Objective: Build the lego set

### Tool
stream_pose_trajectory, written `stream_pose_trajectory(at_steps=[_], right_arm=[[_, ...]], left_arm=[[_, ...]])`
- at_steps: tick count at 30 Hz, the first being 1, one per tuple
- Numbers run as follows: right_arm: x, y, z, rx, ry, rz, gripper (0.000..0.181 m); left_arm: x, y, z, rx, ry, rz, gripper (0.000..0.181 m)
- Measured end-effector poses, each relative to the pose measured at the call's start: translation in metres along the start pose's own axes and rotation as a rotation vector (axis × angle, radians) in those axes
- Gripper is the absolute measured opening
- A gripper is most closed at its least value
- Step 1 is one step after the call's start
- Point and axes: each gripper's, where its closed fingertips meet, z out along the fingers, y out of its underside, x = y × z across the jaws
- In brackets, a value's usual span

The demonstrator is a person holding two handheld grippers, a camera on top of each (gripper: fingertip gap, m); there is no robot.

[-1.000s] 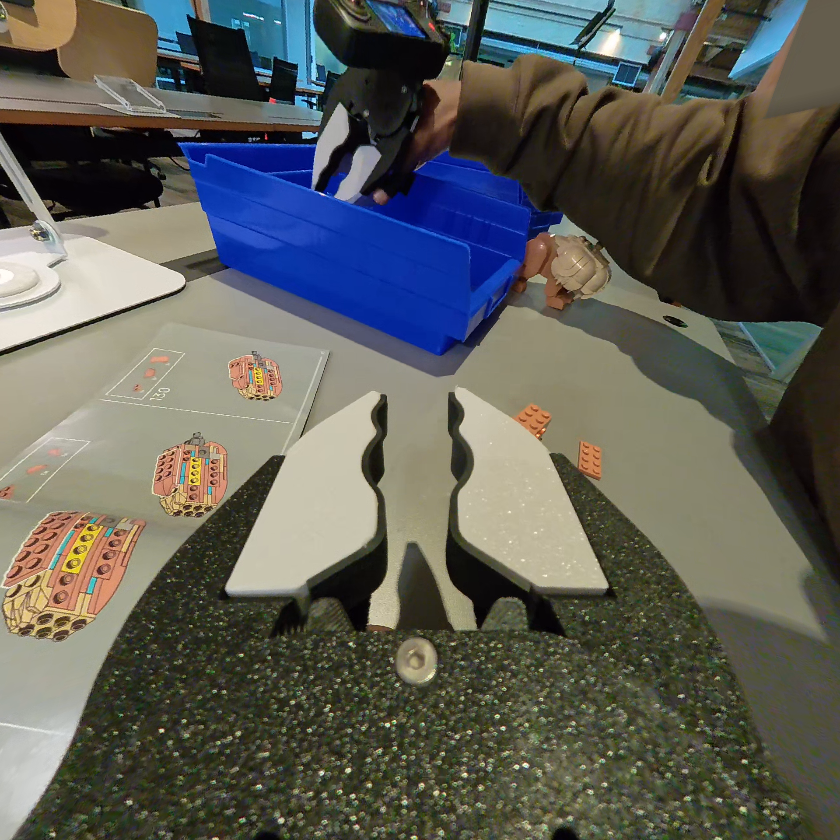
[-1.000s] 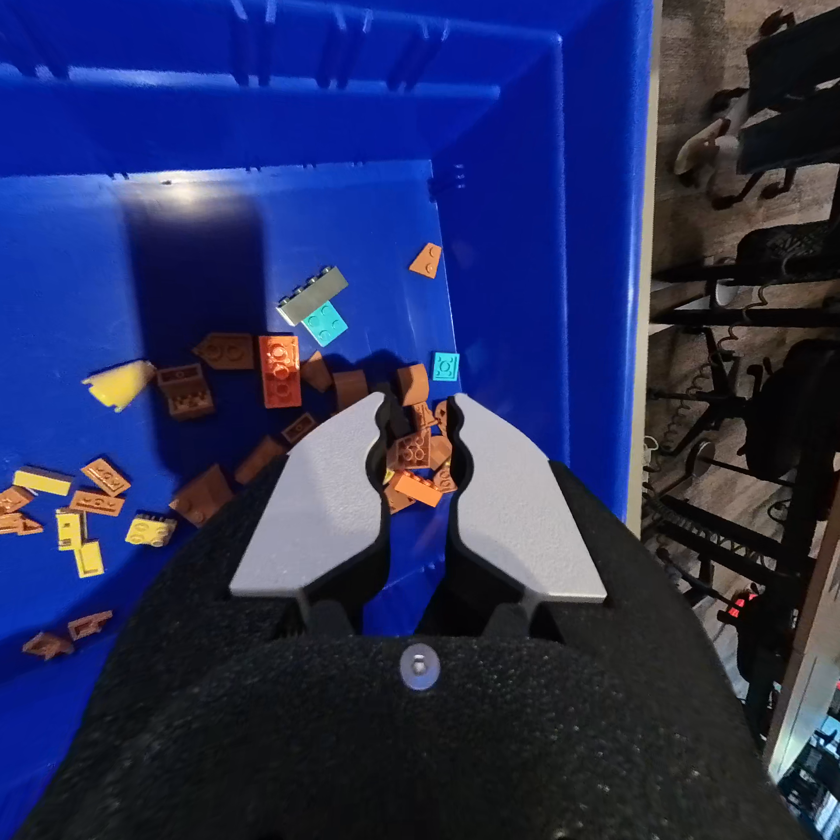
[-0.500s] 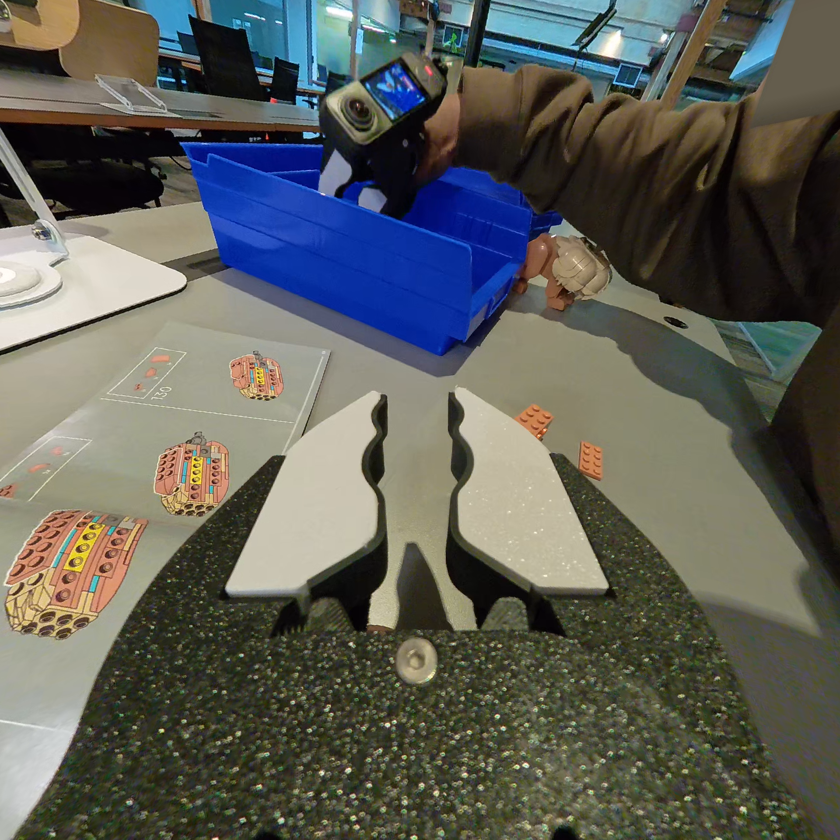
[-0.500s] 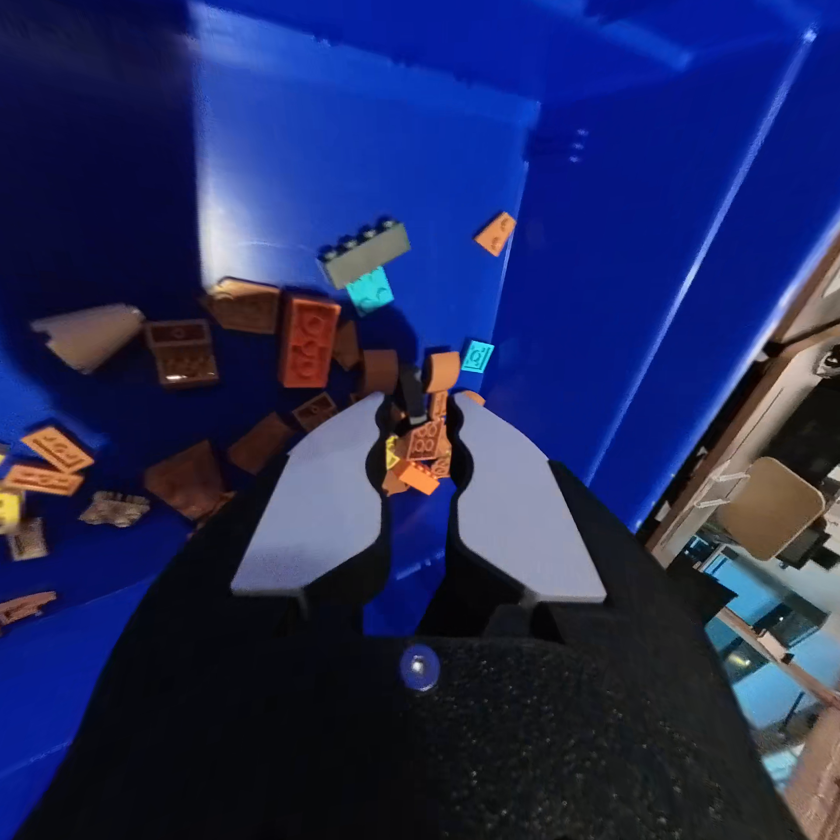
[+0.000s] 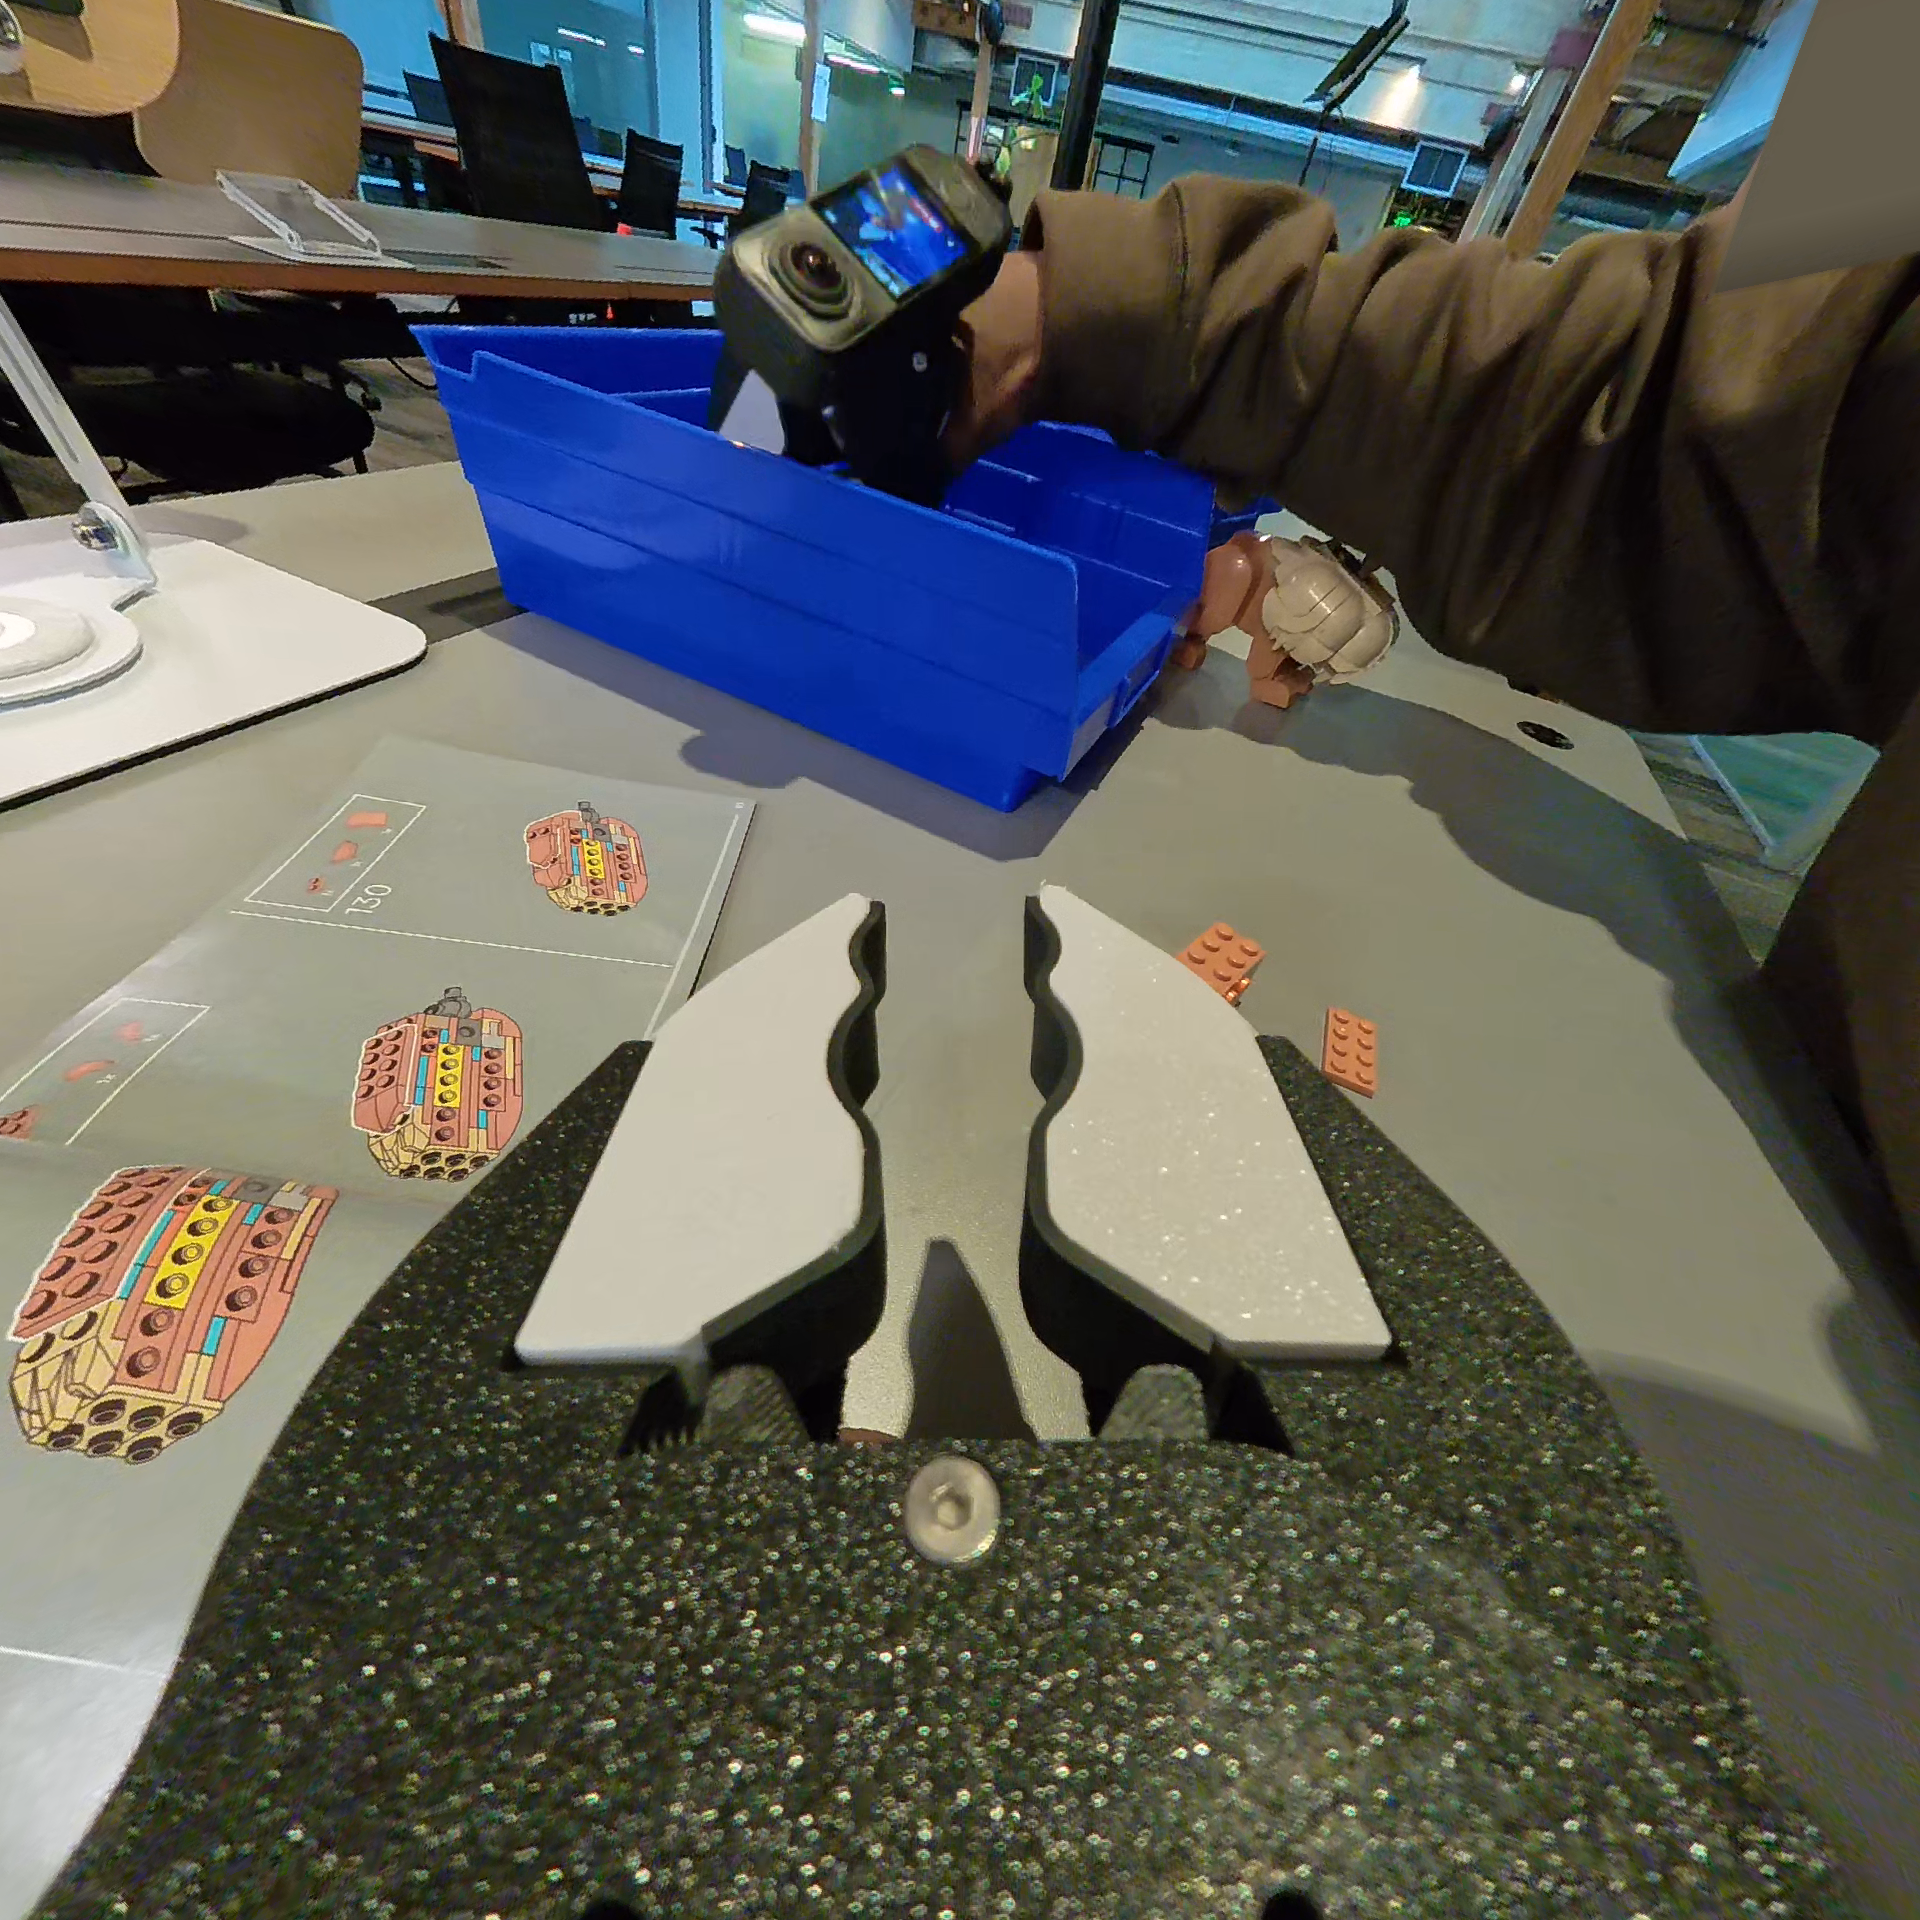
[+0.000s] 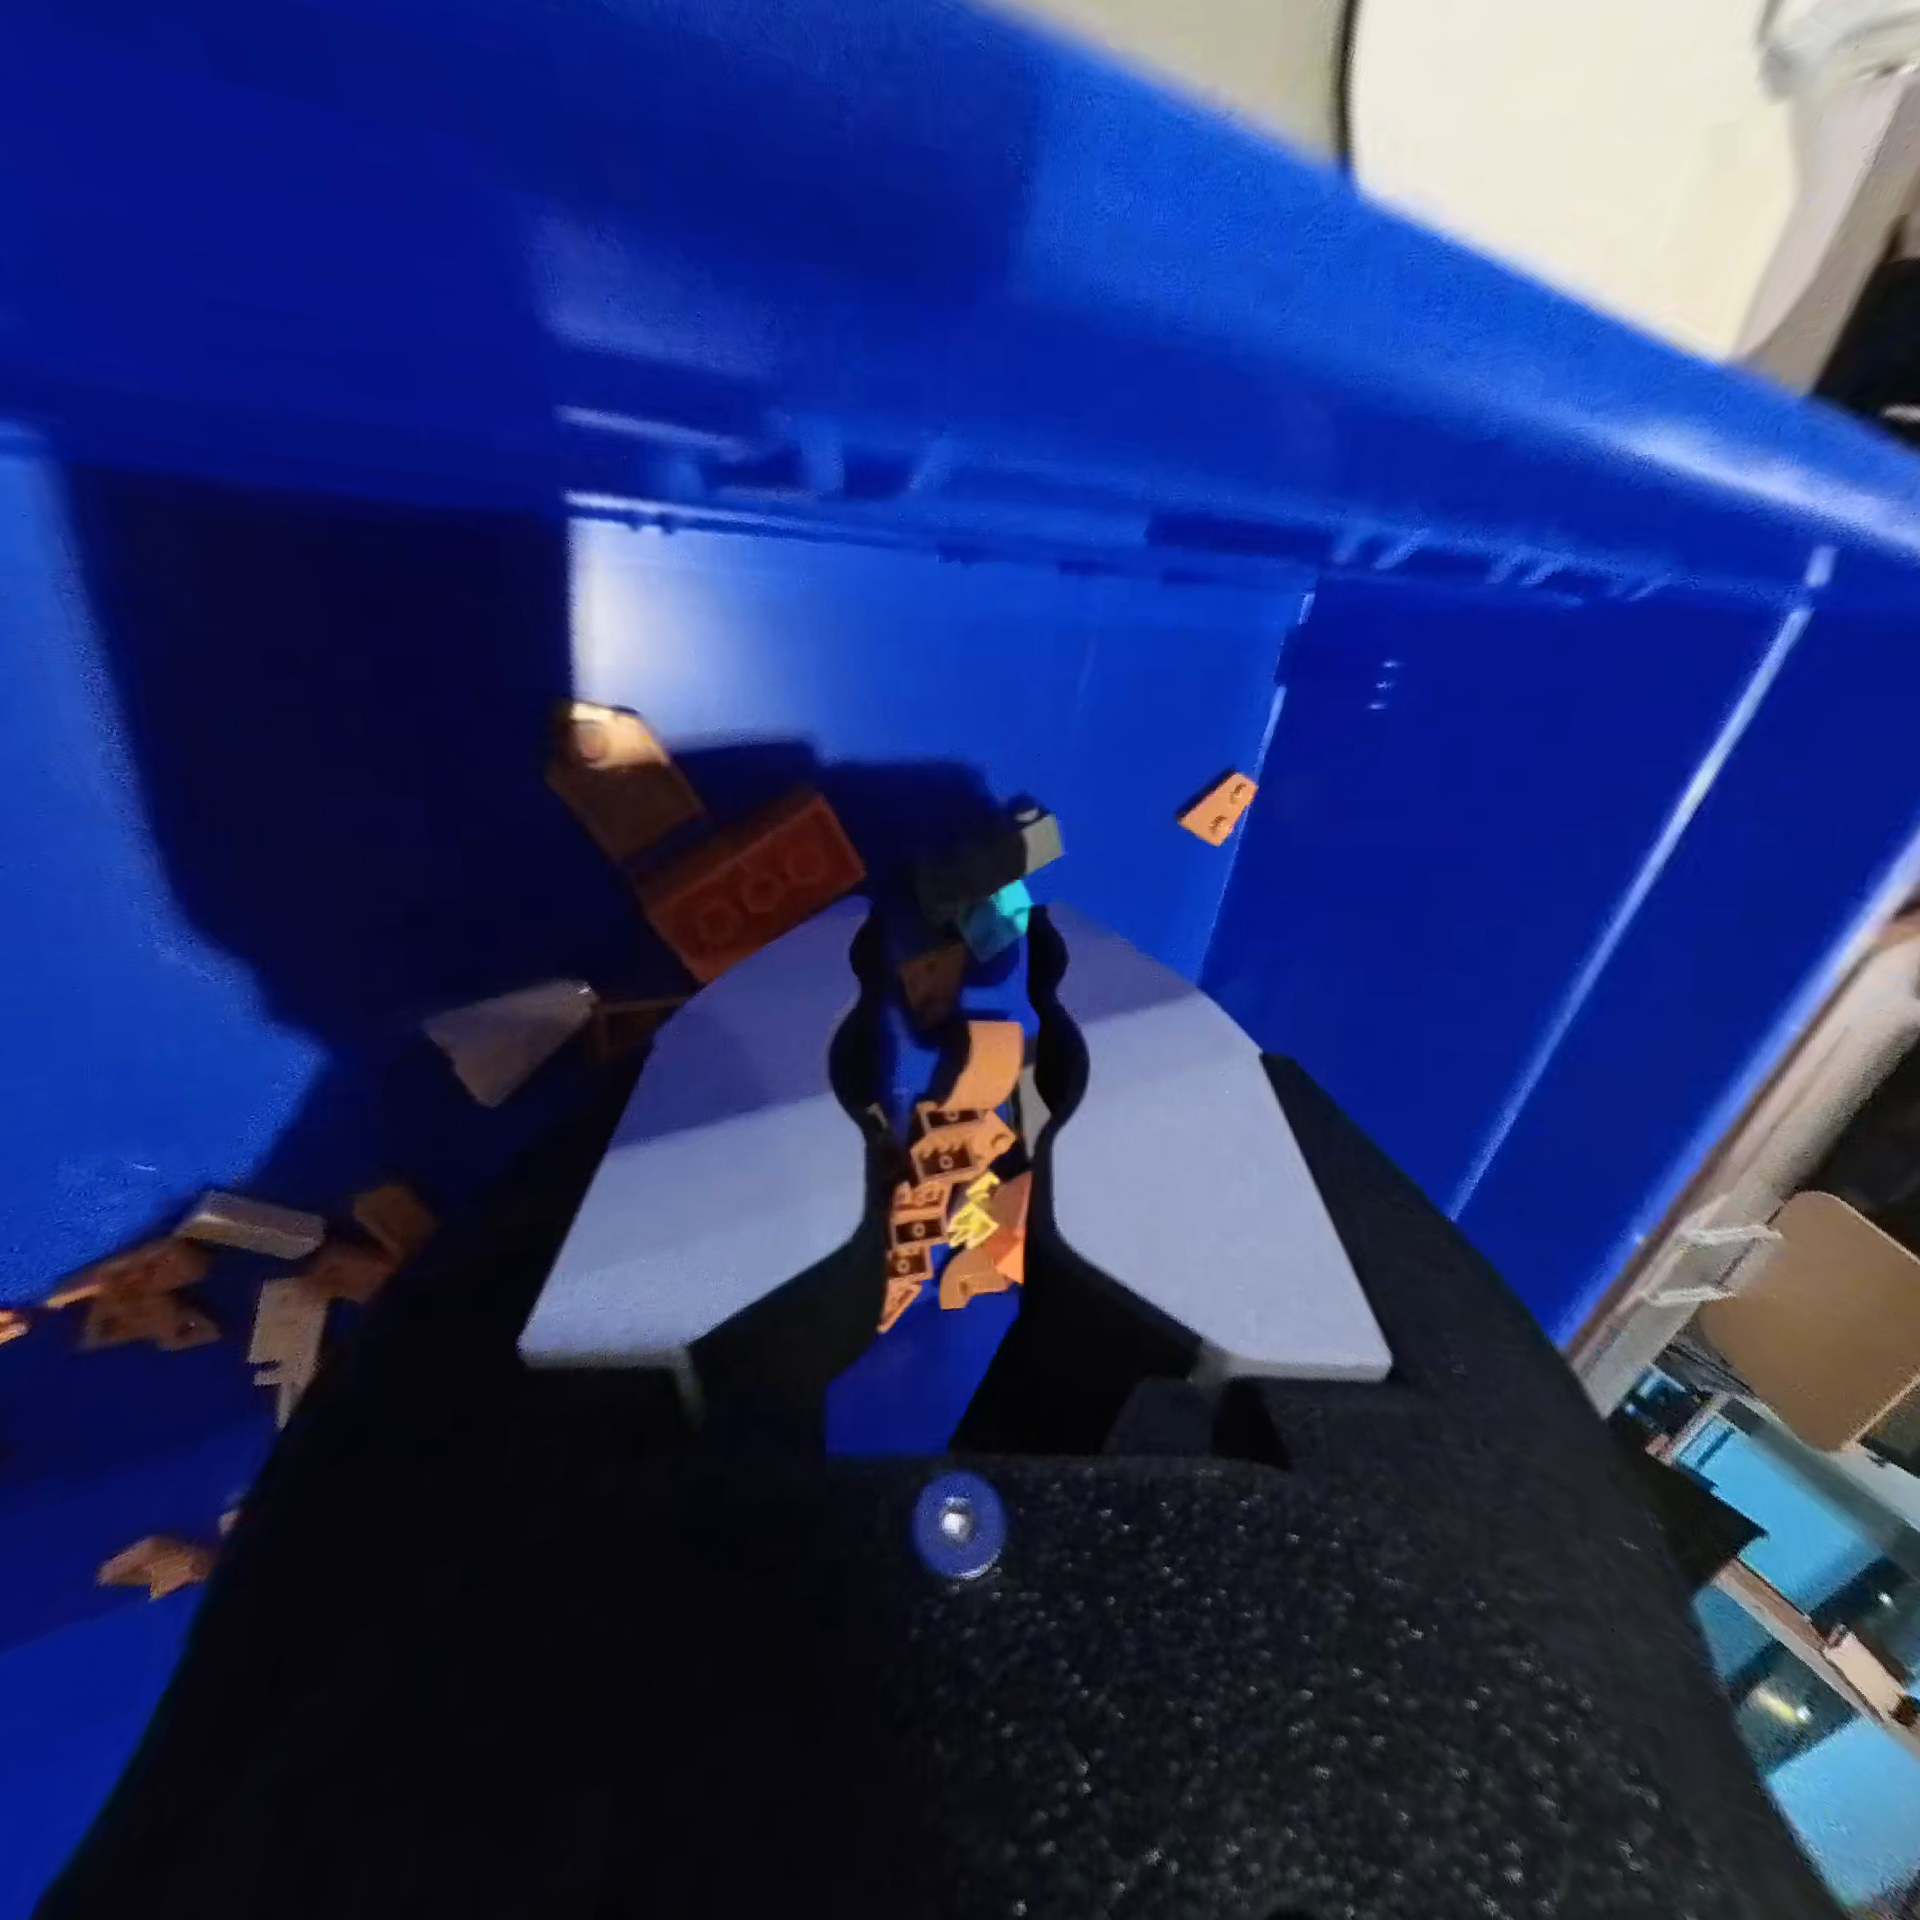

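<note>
Blue bin (image 6: 1455, 831) surrounds the gaping right claw (image 6: 951, 935) above loose bricks (image 6: 753, 883).

Hand-held gripper (image 5: 954, 1023) with pale grey wavy-edged fingers, speckled black body, silver screw, olive-brown sleeve (image 5: 1455, 416)

Your grey desk (image 5: 1299, 883) carries a blue bin (image 5: 831, 613) at its far side, with a partly built brown and tan lego model (image 5: 1309, 618) just beside the bin's right end. An open instruction booklet (image 5: 343, 997) lies flat at the left, a white base plate (image 5: 208, 655) beyond it. Two small orange lego plates (image 5: 1221, 951) (image 5: 1351, 1049) lie near each other on the bare surface at the right.
</note>
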Motion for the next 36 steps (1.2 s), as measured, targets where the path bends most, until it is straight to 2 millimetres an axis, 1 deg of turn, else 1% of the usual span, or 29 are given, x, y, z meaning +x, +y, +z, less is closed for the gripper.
stream_pose_trajectory(at_steps=[3,7,10,12,15,17,23,26,28,31,34,36], right_arm=[[0.012,0.006,-0.009,0.014,0.028,0.044,0.028],[0.021,0.030,-0.024,-0.007,0.060,0.085,0.029],[0.021,0.049,-0.038,-0.023,0.089,0.098,0.029],[0.015,0.057,-0.044,-0.026,0.090,0.077,0.029],[0.004,0.064,-0.047,-0.041,0.073,0.058,0.029],[0.003,0.067,-0.050,-0.042,0.073,0.062,0.029],[0.024,0.079,-0.068,0.023,0.113,0.177,0.029],[0.030,0.084,-0.077,0.064,0.110,0.240,0.027],[0.030,0.086,-0.078,0.089,0.094,0.270,0.024],[0.026,0.090,-0.073,0.086,0.072,0.278,0.024],[0.026,0.085,-0.070,0.094,0.064,0.275,0.024],[0.026,0.084,-0.064,0.066,0.061,0.255,0.025]], left_arm=[[0.000,0.000,0.000,0.001,-0.001,0.000,0.025],[0.000,0.000,0.000,-0.001,-0.001,0.001,0.025],[-0.001,0.000,0.000,0.000,-0.001,-0.002,0.025],[-0.001,0.000,0.000,0.000,-0.001,-0.006,0.025],[-0.002,0.000,0.000,0.000,-0.001,-0.012,0.025],[-0.002,0.000,0.000,0.001,-0.002,-0.013,0.025],[-0.002,0.000,-0.001,0.004,-0.002,-0.013,0.025],[-0.002,0.000,-0.001,0.003,-0.001,-0.010,0.025],[-0.001,0.000,0.000,0.000,0.000,-0.009,0.025],[-0.001,0.000,0.000,-0.001,0.001,-0.009,0.025],[-0.002,0.000,0.000,-0.001,0.000,-0.010,0.025],[-0.002,0.000,0.000,-0.001,0.000,-0.010,0.025]])
